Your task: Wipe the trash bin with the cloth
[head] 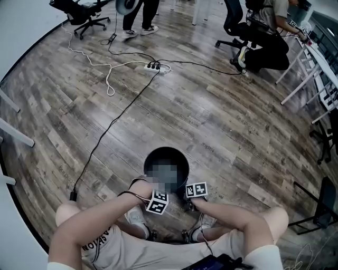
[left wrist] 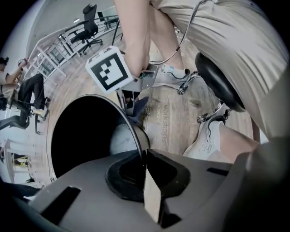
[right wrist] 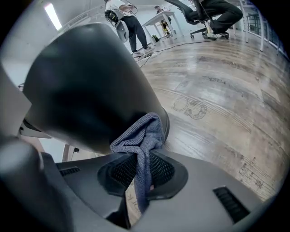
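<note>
Lower centre, left gripper (left wrist: 145, 168) is clenching the trash bin (left wrist: 129, 128) rim; right gripper (right wrist: 141, 176) is grasping the cloth (right wrist: 142, 135) against it.

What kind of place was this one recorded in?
Most likely an open office or lab workspace. It has a wood-plank floor, a rolling office chair, white desks along the right side, and a power strip with cables trailing across the floor.

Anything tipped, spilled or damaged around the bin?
Nothing stands out. The round black trash bin stands upright on the wooden floor, its rim clamped in the left hand-held gripper; the right hand-held gripper presses the grey-blue cloth on its outer wall. No spill or damage shows.
</note>
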`<state>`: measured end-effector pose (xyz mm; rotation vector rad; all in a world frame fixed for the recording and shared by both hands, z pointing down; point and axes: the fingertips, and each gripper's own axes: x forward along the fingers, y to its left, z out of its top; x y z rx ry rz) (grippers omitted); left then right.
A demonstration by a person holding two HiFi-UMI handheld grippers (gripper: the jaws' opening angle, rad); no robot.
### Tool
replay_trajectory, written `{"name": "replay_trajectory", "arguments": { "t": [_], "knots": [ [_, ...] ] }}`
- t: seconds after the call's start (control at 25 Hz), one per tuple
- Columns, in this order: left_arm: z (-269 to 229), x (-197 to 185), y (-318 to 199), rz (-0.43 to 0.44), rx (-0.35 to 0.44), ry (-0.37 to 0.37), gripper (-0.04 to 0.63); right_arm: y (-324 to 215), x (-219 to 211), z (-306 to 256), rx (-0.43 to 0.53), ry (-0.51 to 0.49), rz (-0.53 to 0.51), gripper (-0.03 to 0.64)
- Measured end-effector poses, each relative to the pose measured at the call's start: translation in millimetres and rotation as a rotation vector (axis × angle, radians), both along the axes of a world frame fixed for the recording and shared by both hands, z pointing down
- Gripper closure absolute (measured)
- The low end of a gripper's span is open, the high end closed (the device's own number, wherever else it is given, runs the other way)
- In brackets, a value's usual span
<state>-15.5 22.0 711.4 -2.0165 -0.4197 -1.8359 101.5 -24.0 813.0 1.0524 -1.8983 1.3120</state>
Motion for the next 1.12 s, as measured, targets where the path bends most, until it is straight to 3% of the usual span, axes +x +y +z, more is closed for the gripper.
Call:
{"name": "replay_trajectory", "arguments": {
  "t": [0.16,0.32,0.48,0.64,0.84,0.96,1.04,1.12],
  "knots": [
    [0,1,0,-0.004,-0.011,0.01,0.569,-6,4,37,-0.006,0.004,0.048,0.556],
    [0,1,-1,-0.017,-0.018,0.003,0.569,-3,3,72,-0.071,-0.003,0.079,0.556],
    [0,1,-2,-0.051,-0.019,-0.003,0.569,0,7,73,-0.082,0.007,0.121,0.556],
    [-2,12,-5,-0.176,-0.043,-0.007,0.565,9,18,33,-0.109,0.084,0.088,0.557],
    [-3,20,-6,-0.311,-0.048,0.014,0.55,13,14,-38,-0.082,0.034,0.081,0.556],
    [-11,25,-6,-0.402,-0.122,0.088,0.537,19,12,-82,-0.08,-0.012,0.12,0.555],
    [-18,25,-2,-0.409,-0.184,0.122,0.519,28,8,-107,-0.086,-0.051,0.139,0.555],
    [-21,20,3,-0.348,-0.203,0.117,0.474,37,3,-126,-0.101,-0.093,0.162,0.556]
  ]
}}
